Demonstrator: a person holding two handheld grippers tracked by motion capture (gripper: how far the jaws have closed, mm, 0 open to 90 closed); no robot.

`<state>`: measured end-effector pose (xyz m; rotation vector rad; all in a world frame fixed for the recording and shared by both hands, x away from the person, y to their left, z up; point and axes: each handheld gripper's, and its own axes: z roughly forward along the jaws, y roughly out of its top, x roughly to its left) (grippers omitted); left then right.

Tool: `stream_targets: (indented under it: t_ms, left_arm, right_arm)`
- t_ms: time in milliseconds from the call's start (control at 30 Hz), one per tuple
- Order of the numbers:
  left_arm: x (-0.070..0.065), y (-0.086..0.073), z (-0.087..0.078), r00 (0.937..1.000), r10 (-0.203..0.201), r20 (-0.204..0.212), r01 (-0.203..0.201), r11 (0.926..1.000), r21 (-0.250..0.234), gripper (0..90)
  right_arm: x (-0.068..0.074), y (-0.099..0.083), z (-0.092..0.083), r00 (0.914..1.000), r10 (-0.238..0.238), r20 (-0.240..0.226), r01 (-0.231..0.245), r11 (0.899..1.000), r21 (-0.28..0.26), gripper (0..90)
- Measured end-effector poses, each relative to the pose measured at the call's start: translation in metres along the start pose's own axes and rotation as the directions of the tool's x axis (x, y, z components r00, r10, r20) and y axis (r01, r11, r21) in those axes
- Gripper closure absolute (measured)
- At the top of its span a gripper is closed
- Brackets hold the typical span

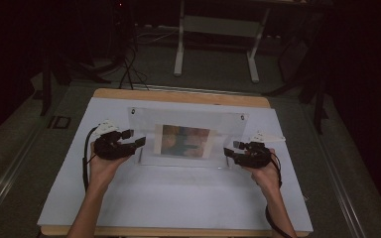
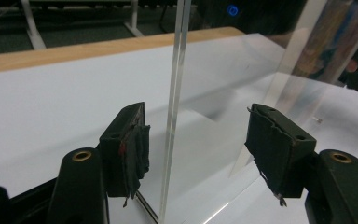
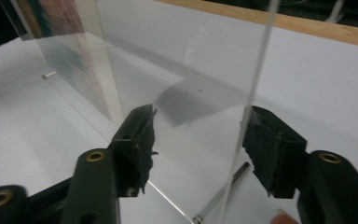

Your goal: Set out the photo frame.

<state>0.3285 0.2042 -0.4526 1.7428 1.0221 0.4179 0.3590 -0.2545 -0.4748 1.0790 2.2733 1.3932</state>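
Note:
A clear acrylic picture frame stands upright on the white table top, with a colourful picture in its middle. My left gripper is at the frame's left edge. In the left gripper view the panel's edge rises between the wide-apart jaws of that gripper, and neither pad presses on it. My right gripper is at the frame's right edge. In the right gripper view the panel's edge runs close by the right-hand pad of that gripper, with the other pad well apart.
The white top lies on a wooden table whose far edge shows behind the frame. A thin metal pin sits at the frame's base. Beyond the table stand a white-legged stand and floor cables.

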Motion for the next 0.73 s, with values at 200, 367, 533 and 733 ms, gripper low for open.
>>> stream_targets:
  t_ms: [200, 367, 533, 733]
  left_arm:
    - [0.004, 0.004, -0.014, 1.0000, -0.003, -0.008, 0.003, 0.9998, -0.019, 37.5]
    - [0.016, 0.004, -0.024, 0.9990, -0.022, -0.038, 0.022, 0.9997, -0.015, 37.8]
    - [0.029, 0.001, -0.033, 0.9966, -0.049, -0.067, 0.048, 0.9988, -0.008, 38.2]
    - [0.044, -0.008, -0.031, 0.9871, -0.064, -0.147, 0.073, 0.9955, 0.060, 38.3]
  right_arm:
    - [-0.003, 0.003, -0.010, 0.9999, -0.008, -0.009, 0.008, 1.000, -0.005, 37.9]
    - [-0.014, 0.004, -0.026, 0.9995, 0.001, 0.031, -0.001, 1.000, 0.014, 36.3]
    - [-0.023, 0.002, -0.034, 0.9979, 0.007, 0.064, -0.010, 0.999, 0.037, 36.1]
    - [-0.036, -0.007, -0.034, 0.9840, -0.023, 0.177, 0.001, 0.993, 0.120, 33.8]
